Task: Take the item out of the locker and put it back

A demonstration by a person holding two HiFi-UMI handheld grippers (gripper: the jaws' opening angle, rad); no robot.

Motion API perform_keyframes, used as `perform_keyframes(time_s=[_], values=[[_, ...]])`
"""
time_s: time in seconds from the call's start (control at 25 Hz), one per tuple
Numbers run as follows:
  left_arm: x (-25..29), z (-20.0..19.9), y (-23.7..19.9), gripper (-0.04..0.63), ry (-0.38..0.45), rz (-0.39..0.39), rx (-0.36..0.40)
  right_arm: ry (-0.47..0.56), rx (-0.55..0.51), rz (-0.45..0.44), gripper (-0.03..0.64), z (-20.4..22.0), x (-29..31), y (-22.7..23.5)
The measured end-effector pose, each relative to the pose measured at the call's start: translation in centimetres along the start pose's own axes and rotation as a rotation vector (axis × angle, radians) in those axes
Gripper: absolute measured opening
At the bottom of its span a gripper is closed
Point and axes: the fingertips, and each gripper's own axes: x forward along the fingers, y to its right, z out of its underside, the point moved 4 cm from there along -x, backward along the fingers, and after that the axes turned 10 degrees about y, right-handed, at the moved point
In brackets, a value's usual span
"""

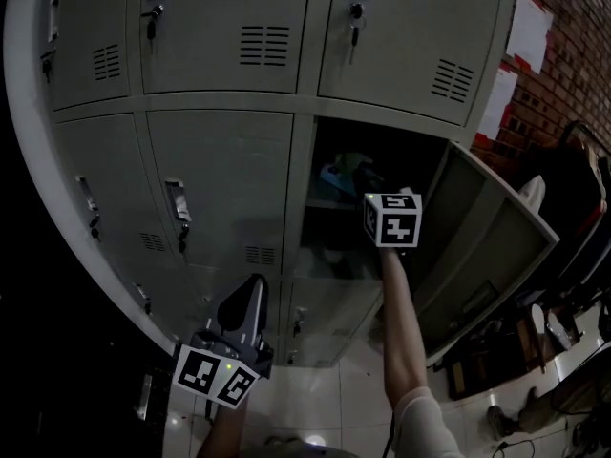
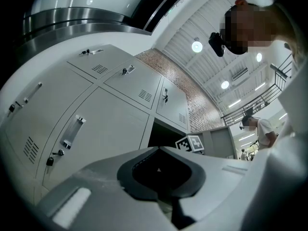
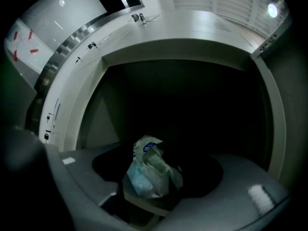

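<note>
The open locker compartment (image 1: 329, 241) is dark inside, and its grey door (image 1: 482, 246) swings out to the right. A crumpled blue-green plastic packet (image 3: 150, 171) lies on the locker shelf and shows faintly in the head view (image 1: 334, 174). My right gripper (image 1: 361, 177) reaches into the compartment. In the right gripper view the right gripper (image 3: 156, 163) stands open, its jaws spread to either side of the packet without pressing it. My left gripper (image 1: 250, 292) hangs low in front of the closed lower lockers, shut and holding nothing, as the left gripper view (image 2: 160, 150) also shows.
Closed grey locker doors (image 1: 224, 184) with handles and keyed locks surround the open compartment. A brick wall (image 1: 573, 55) with white paper sheets stands at the right. Bags, cables and chair parts (image 1: 544, 351) crowd the floor at the lower right. White floor tiles (image 1: 325, 399) lie below.
</note>
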Motion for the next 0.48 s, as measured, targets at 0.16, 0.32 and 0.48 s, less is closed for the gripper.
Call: perform_keyframes(time_s=[0.16,0.32,0.48], values=[[0.2,-0.1,0.7,0.003,0.0,0.021,-0.002,0.037,0.048,-0.004,0.289,-0.8,-1.3,0.1],[0.3,-0.6,1.3,0.003,0.008,0.035,0.007,0.154,0.131,-0.036,0.288,-3.9,-4.0,-0.3],[0.5,-1.5,2.2,0.003,0.028,0.053,0.019,0.355,0.168,-0.123,0.126,-8.7,-9.3,-1.9]])
